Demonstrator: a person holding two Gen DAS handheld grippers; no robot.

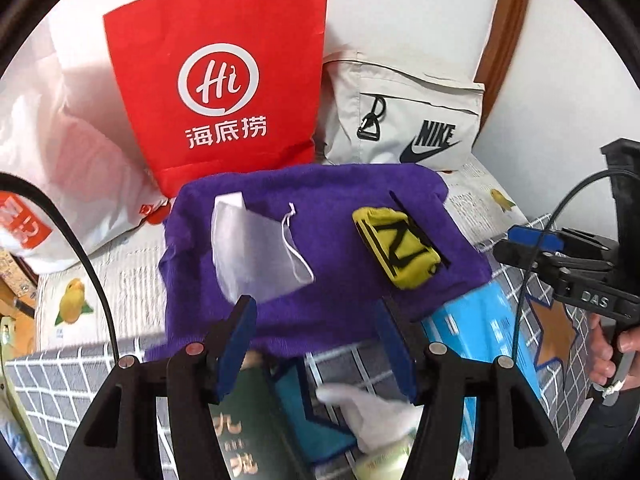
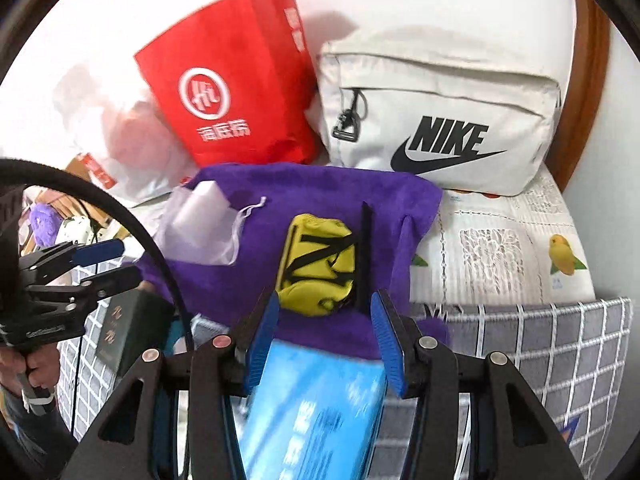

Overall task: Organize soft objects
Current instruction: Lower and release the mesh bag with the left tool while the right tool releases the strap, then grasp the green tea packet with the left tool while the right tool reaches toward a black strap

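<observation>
A purple towel (image 1: 320,248) lies spread on the bed; it also shows in the right wrist view (image 2: 320,192). On it lie a yellow pouch with black straps (image 1: 400,248) (image 2: 316,264) and a white mesh drawstring bag (image 1: 252,248) (image 2: 200,224). My left gripper (image 1: 316,316) is open and empty, just short of the towel's near edge, below the mesh bag. My right gripper (image 2: 324,312) is open and empty, its fingertips at the yellow pouch's near end. It also shows in the left wrist view (image 1: 520,240).
A red paper bag (image 1: 224,80), a beige Nike bag (image 1: 404,120) and a white plastic bag (image 1: 60,160) stand behind the towel. A blue box (image 2: 312,412), a green book (image 1: 240,428) and a white cloth (image 1: 368,412) lie near the grippers on the checked sheet (image 2: 560,360).
</observation>
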